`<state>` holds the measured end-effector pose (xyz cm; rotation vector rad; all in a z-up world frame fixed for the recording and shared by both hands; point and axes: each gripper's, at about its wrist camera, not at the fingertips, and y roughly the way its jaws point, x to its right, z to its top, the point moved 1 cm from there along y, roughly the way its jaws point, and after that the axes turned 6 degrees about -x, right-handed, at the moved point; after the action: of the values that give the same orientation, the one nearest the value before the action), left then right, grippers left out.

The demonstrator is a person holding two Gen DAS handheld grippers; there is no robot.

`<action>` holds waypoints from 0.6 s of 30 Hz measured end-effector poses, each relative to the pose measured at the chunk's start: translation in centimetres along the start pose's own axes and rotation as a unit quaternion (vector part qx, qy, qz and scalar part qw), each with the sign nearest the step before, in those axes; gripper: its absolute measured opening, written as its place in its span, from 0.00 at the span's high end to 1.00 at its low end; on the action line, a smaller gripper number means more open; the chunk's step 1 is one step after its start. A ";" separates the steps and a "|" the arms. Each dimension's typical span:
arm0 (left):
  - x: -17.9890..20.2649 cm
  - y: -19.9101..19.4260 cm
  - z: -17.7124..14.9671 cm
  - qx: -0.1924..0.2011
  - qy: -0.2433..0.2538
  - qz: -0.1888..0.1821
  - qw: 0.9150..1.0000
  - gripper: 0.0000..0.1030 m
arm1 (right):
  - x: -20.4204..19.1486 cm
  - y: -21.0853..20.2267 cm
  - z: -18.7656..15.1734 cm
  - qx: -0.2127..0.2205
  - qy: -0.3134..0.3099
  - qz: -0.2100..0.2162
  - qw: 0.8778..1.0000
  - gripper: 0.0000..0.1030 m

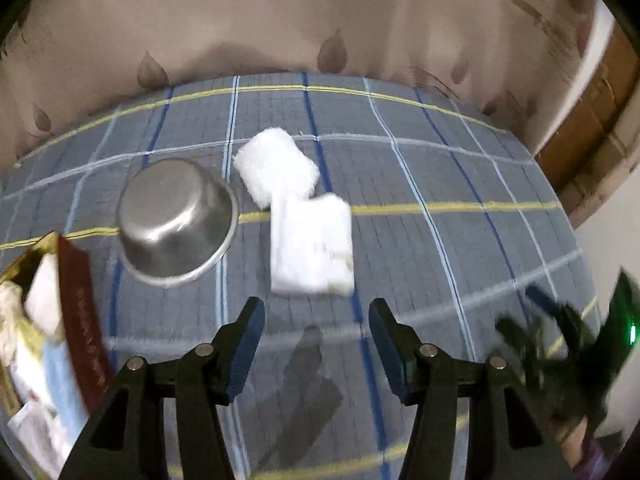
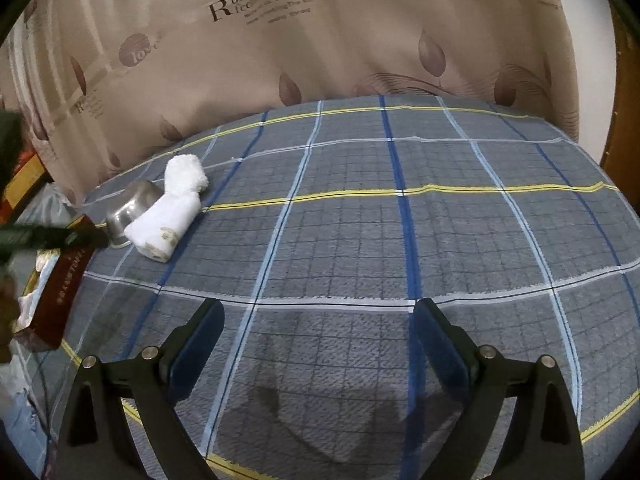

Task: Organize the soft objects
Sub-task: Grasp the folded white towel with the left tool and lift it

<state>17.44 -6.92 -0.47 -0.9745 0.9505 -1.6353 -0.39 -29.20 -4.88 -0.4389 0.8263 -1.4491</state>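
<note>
Two white folded towels lie on the checked cloth. The smooth one (image 1: pixel 312 244) is just ahead of my left gripper (image 1: pixel 317 312), which is open and empty above the cloth. The fluffy towel (image 1: pixel 276 168) lies behind it, touching it. In the right wrist view the smooth towel (image 2: pixel 162 226) and fluffy towel (image 2: pixel 186 178) sit far left. My right gripper (image 2: pixel 319 312) is open and empty over the cloth. The right gripper also shows blurred in the left wrist view (image 1: pixel 560 344), and the left gripper in the right wrist view (image 2: pixel 52 236).
An upturned steel bowl (image 1: pixel 176 228) stands left of the towels, also in the right wrist view (image 2: pixel 130 210). A dark red box (image 1: pixel 80 320) holding soft items sits at the left table edge, also in the right wrist view (image 2: pixel 56 296). A patterned curtain (image 2: pixel 320 40) hangs behind.
</note>
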 end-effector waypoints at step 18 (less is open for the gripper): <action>-0.7 6.9 4.3 -0.064 -0.008 -0.047 0.997 0.46 | -0.1 -0.4 -0.1 0.012 0.000 0.020 1.000 0.09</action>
<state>23.88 -8.34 -5.31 -1.1327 1.0231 -1.6568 -0.76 -29.16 -4.61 -0.4029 0.8120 -1.4202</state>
